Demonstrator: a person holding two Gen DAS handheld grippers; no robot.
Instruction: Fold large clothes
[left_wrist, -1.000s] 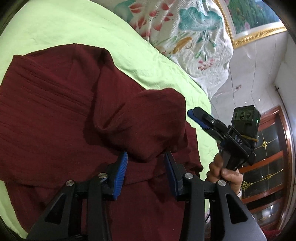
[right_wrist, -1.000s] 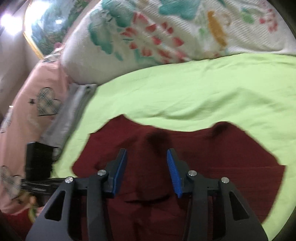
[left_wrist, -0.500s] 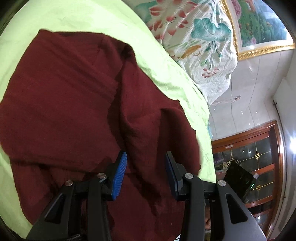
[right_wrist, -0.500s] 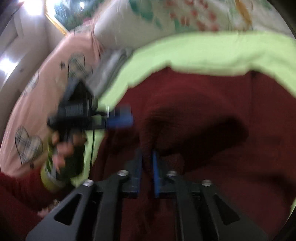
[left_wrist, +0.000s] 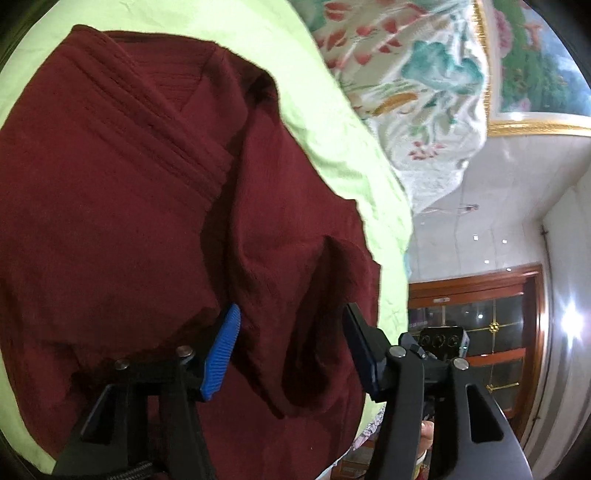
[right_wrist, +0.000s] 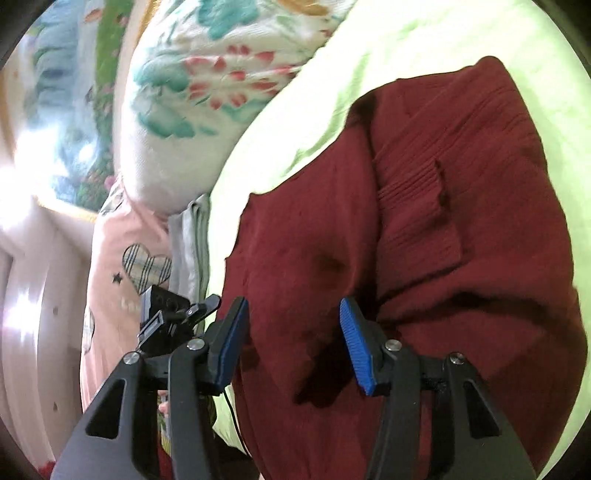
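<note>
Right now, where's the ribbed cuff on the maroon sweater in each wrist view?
Left wrist: ribbed cuff sits upper centre, folded across the maroon sweater.
Right wrist: cuff sits centre right, above the open jaws.
Shared landmark: floral quilt, top right in left view, top left in right view.

We list a lime-green bedsheet spread over the bed, and at its far side a white quilt printed with red flowers and teal leaves. Above the quilt we note a gold-framed painting on a pale tiled wall, with a wooden glass-door cabinet below. Beside the sheet we record a pink blanket with a plaid heart patch and a folded grey cloth.
</note>
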